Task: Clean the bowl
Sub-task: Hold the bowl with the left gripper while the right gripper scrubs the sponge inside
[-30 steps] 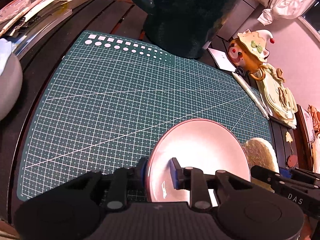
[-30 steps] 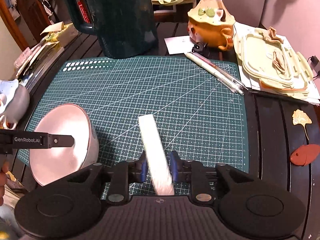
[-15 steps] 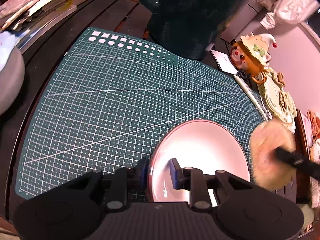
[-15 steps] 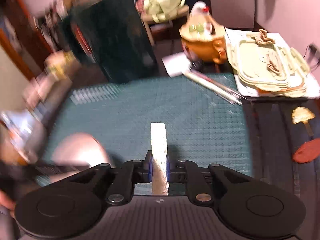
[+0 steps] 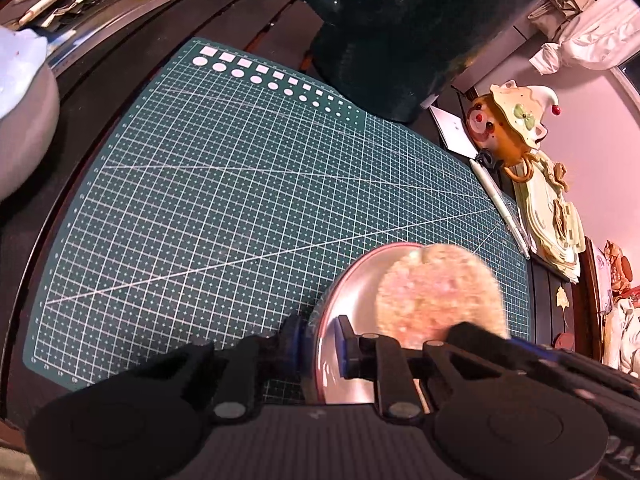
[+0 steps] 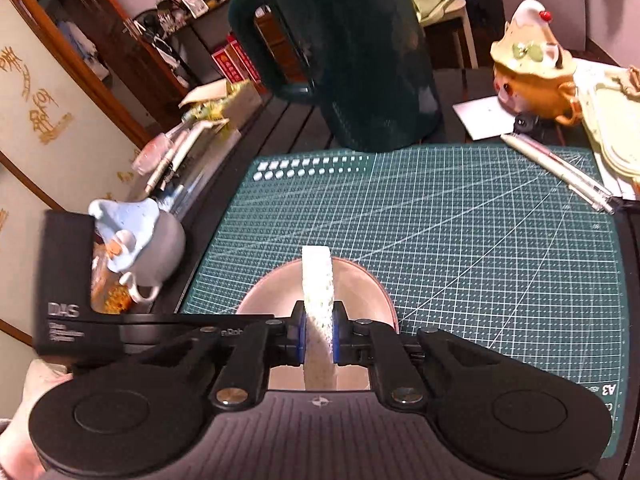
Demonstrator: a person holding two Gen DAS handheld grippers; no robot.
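Note:
A pink metal bowl (image 5: pixel 352 304) rests on the green cutting mat (image 5: pixel 240 200), tipped up a little toward the camera. My left gripper (image 5: pixel 319 334) has its jaws closing on the bowl's near-left rim, one pad inside and one outside, both pressing on it. My right gripper (image 6: pixel 319 332) is shut on a round, pale, sparkly sponge (image 6: pixel 318 280), held edge-on above the bowl (image 6: pixel 360 284). The left wrist view shows the sponge (image 5: pixel 436 292) flat-on, covering the bowl's right half. Whether it touches the bowl's inside is unclear.
A tall dark green jug (image 6: pixel 360 60) stands at the mat's far edge. A grey mug with a blue figure (image 6: pixel 160 248) sits left of the mat. On the right are an orange teapot (image 6: pixel 532 76), pens (image 6: pixel 560 172) and stacked pale trays (image 6: pixel 616 132).
The right gripper shut on the sponge, lifted it off the mat and carried it left to the bowl. The left gripper kept its hold on the rim and rolled slightly.

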